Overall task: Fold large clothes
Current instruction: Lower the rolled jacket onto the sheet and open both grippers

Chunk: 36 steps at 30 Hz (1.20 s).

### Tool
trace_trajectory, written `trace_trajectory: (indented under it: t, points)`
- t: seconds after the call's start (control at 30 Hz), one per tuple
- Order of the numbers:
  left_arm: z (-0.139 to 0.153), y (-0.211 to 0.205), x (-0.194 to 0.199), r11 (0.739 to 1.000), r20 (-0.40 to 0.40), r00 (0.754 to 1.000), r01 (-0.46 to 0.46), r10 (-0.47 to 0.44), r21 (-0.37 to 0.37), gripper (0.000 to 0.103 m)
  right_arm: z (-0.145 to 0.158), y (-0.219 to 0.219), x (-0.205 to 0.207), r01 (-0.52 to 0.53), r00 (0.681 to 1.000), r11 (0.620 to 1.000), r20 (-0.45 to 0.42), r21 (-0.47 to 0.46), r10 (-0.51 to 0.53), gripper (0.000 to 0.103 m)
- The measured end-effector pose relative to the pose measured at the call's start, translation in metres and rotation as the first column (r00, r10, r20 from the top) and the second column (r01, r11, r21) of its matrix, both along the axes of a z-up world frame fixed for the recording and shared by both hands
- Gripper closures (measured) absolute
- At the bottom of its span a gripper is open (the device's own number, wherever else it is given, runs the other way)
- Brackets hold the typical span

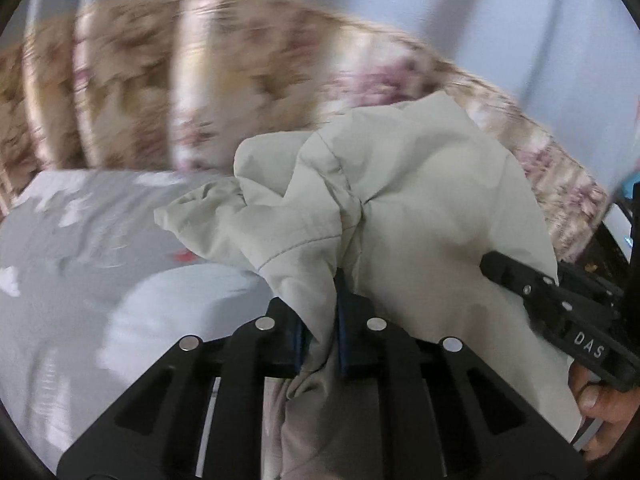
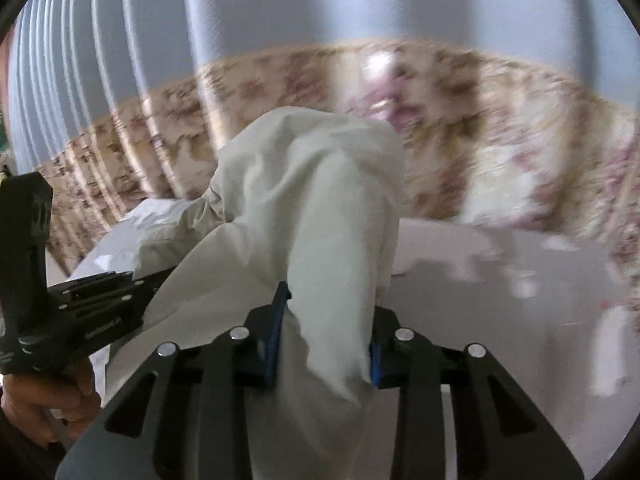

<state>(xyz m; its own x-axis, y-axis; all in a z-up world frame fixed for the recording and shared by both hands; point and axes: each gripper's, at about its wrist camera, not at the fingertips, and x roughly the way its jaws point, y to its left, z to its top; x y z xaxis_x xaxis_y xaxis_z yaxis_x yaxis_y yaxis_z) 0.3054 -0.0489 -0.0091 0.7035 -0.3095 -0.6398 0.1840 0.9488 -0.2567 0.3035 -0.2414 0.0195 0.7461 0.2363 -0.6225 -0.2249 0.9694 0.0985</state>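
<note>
A pale grey-green garment (image 1: 400, 200) hangs bunched in the air above the bed. My left gripper (image 1: 324, 320) is shut on a fold of it between the blue pads. My right gripper (image 2: 324, 340) is shut on another thick fold of the same garment (image 2: 312, 208). The right gripper (image 1: 532, 292) shows at the right of the left wrist view, touching the cloth. The left gripper (image 2: 92, 300) shows at the left of the right wrist view. Both grippers are close together, side by side.
A grey bedsheet with white patches (image 1: 80, 260) lies below. A beige floral bedcover or headboard (image 1: 200, 80) runs behind it, and pale blue curtains (image 2: 280, 12) hang at the back. Both views are motion-blurred.
</note>
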Motion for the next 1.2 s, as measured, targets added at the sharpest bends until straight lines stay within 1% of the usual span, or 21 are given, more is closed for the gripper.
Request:
trace_trajectory:
  t: [0.1,0.13,0.2,0.23,0.27,0.3,0.33,0.37,0.4,0.5,0.63,0.67,0.73,0.8,0.87,0.97,1.03,1.1,1.13,1.17,1.2]
  points:
    - [-0.009,-0.050,0.014,0.999,-0.006,1.000,0.031,-0.031,-0.012,0.090,0.006,-0.048,-0.002,0.064,0.998,0.995,0.030,-0.079,-0.062,0.069]
    - [-0.015,-0.061,0.019,1.000,-0.012,1.000,0.029,-0.029,0.002,0.088,0.003,-0.059,0.001,0.073,0.997,0.991,0.034,-0.116,-0.070,0.068]
    - [-0.034,-0.084,0.029,0.999,-0.057,0.998,0.003,0.000,0.050,0.079,-0.019,-0.081,0.012,0.084,0.996,0.974,0.010,-0.210,-0.083,0.059]
    - [-0.044,-0.090,0.030,0.995,-0.074,0.997,-0.030,0.037,0.091,0.063,-0.028,-0.087,0.015,0.107,0.994,0.968,-0.006,-0.229,-0.111,0.048]
    - [-0.048,-0.091,0.027,0.993,-0.071,0.996,-0.044,0.052,0.109,0.046,-0.040,-0.094,0.016,0.137,0.988,0.962,-0.032,-0.235,-0.148,0.043]
    - [-0.049,-0.089,0.023,0.990,-0.055,0.996,-0.058,0.066,0.132,0.036,-0.046,-0.098,0.013,0.155,0.985,0.961,-0.040,-0.227,-0.168,0.041]
    - [-0.050,-0.086,0.019,0.985,-0.041,0.996,-0.075,0.083,0.157,0.018,-0.049,-0.102,0.005,0.170,0.983,0.963,-0.025,-0.210,-0.179,0.033]
    - [-0.052,-0.080,0.013,0.978,-0.037,0.994,-0.094,0.103,0.187,0.011,-0.049,-0.105,-0.006,0.191,0.981,0.962,0.004,-0.193,-0.194,0.022]
    - [-0.054,-0.073,0.009,0.978,-0.045,0.994,-0.094,0.104,0.186,0.011,-0.049,-0.107,-0.016,0.216,0.976,0.961,0.014,-0.174,-0.217,0.018]
    - [-0.058,-0.055,-0.007,0.975,-0.045,0.993,-0.096,0.107,0.200,0.009,-0.050,-0.106,-0.045,0.234,0.972,0.965,0.016,-0.117,-0.234,0.018]
    - [-0.058,-0.037,-0.030,0.971,-0.042,0.994,-0.087,0.099,0.222,0.009,-0.061,-0.085,-0.079,0.197,0.980,0.948,0.047,-0.250,-0.191,0.018]
    - [-0.055,-0.031,-0.041,0.971,-0.030,0.995,-0.084,0.094,0.225,0.009,-0.061,-0.084,-0.087,0.191,0.982,0.946,0.048,-0.262,-0.184,0.018]
    - [-0.046,-0.019,-0.061,0.971,0.009,0.996,-0.090,0.091,0.222,0.009,-0.054,-0.087,-0.100,0.185,0.983,0.954,0.036,-0.236,-0.182,0.018]
    - [-0.033,-0.003,-0.088,0.971,0.055,0.994,-0.108,0.098,0.213,0.006,-0.037,-0.090,-0.118,0.217,0.976,0.958,0.073,-0.189,-0.206,0.017]
    - [-0.023,0.009,-0.110,0.967,0.099,0.988,-0.135,0.116,0.215,0.003,-0.019,-0.086,-0.139,0.231,0.970,0.964,0.107,-0.130,-0.218,0.002]
    - [-0.012,0.027,-0.143,0.955,0.163,0.975,-0.189,0.154,0.228,0.003,-0.007,-0.062,-0.162,0.257,0.962,0.960,0.119,-0.113,-0.244,0.002]
    - [-0.005,0.038,-0.158,0.955,0.178,0.968,-0.212,0.176,0.209,0.003,-0.001,-0.048,-0.171,0.300,0.950,0.948,0.126,-0.104,-0.286,0.002]
    - [0.001,0.045,-0.163,0.958,0.156,0.972,-0.208,0.178,0.199,0.003,0.006,-0.038,-0.183,0.378,0.919,0.926,0.128,-0.018,-0.373,0.002]
    - [0.005,0.047,-0.164,0.954,0.147,0.971,-0.215,0.187,0.210,0.003,0.007,-0.035,-0.187,0.383,0.916,0.923,0.118,0.023,-0.383,0.002]
    - [0.010,0.048,-0.167,0.947,0.161,0.966,-0.234,0.202,0.220,0.003,0.006,-0.033,-0.193,0.342,0.931,0.936,0.104,0.088,-0.350,0.002]
    - [0.015,0.050,-0.175,0.938,0.199,0.955,-0.262,0.219,0.228,0.003,0.004,-0.033,-0.196,0.287,0.947,0.946,0.102,0.149,-0.303,0.002]
